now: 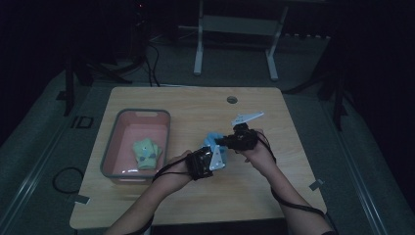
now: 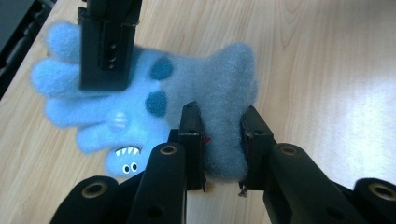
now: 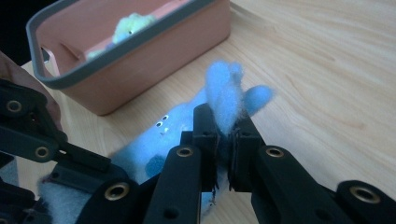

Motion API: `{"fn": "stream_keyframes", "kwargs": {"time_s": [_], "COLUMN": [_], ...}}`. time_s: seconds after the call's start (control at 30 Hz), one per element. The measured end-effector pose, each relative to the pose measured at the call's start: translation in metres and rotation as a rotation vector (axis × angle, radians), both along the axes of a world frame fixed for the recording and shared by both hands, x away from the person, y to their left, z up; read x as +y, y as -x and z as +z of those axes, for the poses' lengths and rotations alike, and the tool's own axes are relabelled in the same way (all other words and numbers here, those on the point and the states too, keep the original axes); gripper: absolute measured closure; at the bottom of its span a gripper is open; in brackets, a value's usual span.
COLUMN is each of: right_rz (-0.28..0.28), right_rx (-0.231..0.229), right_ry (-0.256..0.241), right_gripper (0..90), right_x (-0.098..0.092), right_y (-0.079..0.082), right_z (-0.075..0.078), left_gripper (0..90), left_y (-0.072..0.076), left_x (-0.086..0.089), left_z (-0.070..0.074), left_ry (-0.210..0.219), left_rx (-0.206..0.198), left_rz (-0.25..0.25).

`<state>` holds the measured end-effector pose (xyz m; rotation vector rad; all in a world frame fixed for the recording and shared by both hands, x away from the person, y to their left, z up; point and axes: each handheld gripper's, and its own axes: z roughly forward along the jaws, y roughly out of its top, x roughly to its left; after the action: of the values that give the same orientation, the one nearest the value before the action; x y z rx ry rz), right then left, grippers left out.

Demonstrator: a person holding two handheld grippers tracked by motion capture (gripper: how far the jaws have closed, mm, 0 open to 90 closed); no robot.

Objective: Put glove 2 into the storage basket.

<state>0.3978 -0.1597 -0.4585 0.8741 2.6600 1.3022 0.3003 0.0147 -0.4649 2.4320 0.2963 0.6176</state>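
Blue fuzzy monster glove hangs just above the table middle, stretched between both grippers: left gripper pinches its cuff, right gripper pinches its fingers. Pink bin lies toward 9 o'clock, nearer the left hand.

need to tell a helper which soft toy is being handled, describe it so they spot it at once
On the wooden table, right of the pink bin, the fuzzy blue glove is clamped in both grippers' jaws. Unlike the pale green one in the bin, it is blue with dark spots and a toothy face.
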Motion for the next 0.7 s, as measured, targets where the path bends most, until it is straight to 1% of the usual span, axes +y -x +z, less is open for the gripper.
{"fn": "stream_keyframes", "kwargs": {"time_s": [0.03, 0.07, 0.1, 0.13, 0.2, 0.27, 0.33, 0.47, 0.57, 0.7], "right_rz": [-0.001, 0.004, 0.009, 0.011, 0.020, 0.026, 0.032, 0.046, 0.059, 0.078], "right_rx": [-0.005, -0.001, 0.001, -0.005, 0.000, -0.009, -0.017, -0.028, -0.043, -0.043], "right_ry": [0.002, 0.000, -0.010, -0.012, -0.023, -0.024, -0.025, -0.033, -0.028, -0.029], "right_gripper": [84.3, 84.3, 84.3, 84.3, 84.3, 84.3, 84.3, 84.3, 84.3, 84.3], "right_x": [0.002, 0.004, 0.005, 0.007, 0.010, 0.015, 0.020, 0.032, 0.042, 0.055], "right_y": [0.000, 0.000, -0.001, -0.001, -0.002, -0.002, -0.002, -0.003, -0.003, -0.005], "right_z": [0.002, 0.004, 0.006, 0.008, 0.012, 0.017, 0.022, 0.031, 0.037, 0.041], "left_gripper": [75.7, 75.7, 75.7, 75.7, 75.7, 75.7, 75.7, 75.7, 75.7, 75.7], "left_y": [0.000, 0.001, 0.002, 0.002, 0.003, 0.004, 0.004, 0.006, 0.005, 0.008], "left_x": [0.002, 0.003, 0.004, 0.006, 0.009, 0.012, 0.017, 0.027, 0.037, 0.048], "left_z": [0.002, 0.004, 0.006, 0.008, 0.011, 0.014, 0.018, 0.025, 0.029, 0.032], "left_ry": [0.001, -0.007, -0.012, -0.013, -0.017, -0.025, -0.027, -0.024, -0.015, -0.016], "left_rx": [0.002, -0.004, -0.016, -0.016, -0.021, -0.035, -0.039, -0.053, -0.051, -0.056], "left_rz": [-0.002, -0.001, 0.002, 0.003, 0.008, 0.012, 0.019, 0.037, 0.049, 0.069]}}
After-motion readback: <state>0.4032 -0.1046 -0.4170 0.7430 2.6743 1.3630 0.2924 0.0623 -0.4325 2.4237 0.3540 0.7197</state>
